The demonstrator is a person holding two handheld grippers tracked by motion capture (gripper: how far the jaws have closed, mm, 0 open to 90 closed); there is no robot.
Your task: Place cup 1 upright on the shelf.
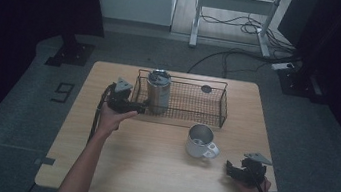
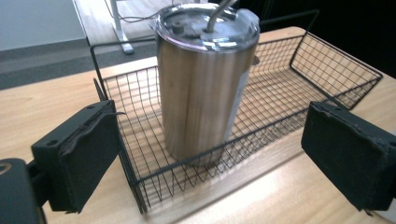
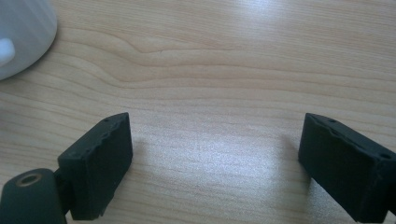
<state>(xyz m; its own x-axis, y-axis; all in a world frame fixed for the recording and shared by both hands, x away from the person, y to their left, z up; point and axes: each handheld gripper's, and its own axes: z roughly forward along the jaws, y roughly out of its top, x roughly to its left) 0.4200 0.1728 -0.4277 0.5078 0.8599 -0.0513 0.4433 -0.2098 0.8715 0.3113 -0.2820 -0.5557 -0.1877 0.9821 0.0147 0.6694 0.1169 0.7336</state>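
Here the left hand-held gripper faces the steel tumbler standing upright in the left end of the wire basket, jaws spread wide and empty, apparently lined up to clasp it. The right hand-held gripper rests wide open over bare table, holding nothing, near the white mug.

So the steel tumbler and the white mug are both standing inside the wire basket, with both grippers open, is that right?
Not quite. The steel tumbler does stand inside the wire basket, but the white mug stands on the table in front of it, as the high view shows. The left gripper and right gripper are open.
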